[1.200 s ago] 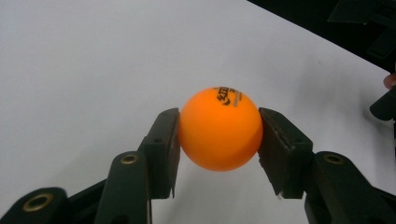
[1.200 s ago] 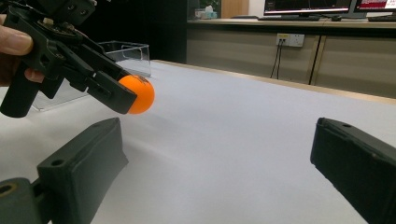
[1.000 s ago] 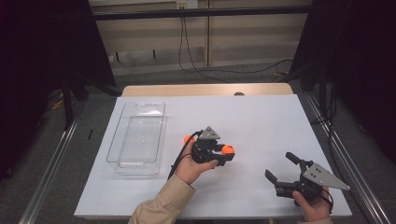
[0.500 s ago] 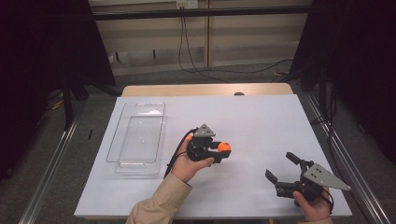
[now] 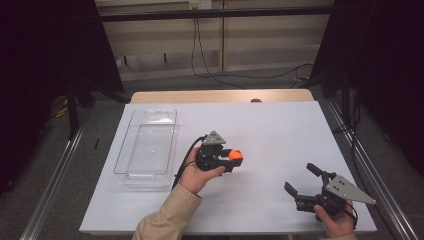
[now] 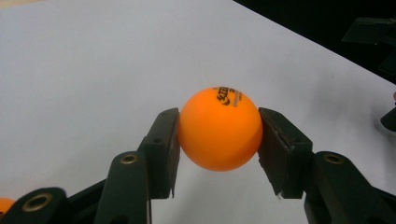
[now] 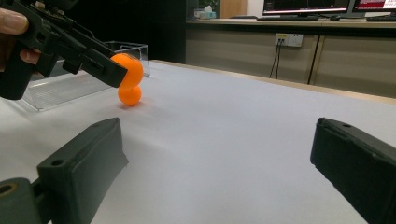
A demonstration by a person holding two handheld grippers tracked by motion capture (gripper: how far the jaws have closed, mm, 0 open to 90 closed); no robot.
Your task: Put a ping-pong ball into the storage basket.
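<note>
Our left gripper (image 5: 235, 159) clamps an orange ball (image 6: 219, 128) above the white table (image 5: 280, 130), right of the clear tray (image 5: 145, 145). Our right gripper (image 5: 306, 181), near right, stands wide and holds nothing.

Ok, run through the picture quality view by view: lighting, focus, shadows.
High view: white table brightly lit, surroundings nearly black. Left gripper view: orange ball sharp, with a soft shadow beneath it. Right gripper view: near jaws blurred, clear bin and monitors behind reasonably crisp.

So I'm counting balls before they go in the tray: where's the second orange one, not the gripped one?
In the right gripper view, the second orange ball lies on the white table, just below the ball held in the left gripper, beside the clear tray.
</note>
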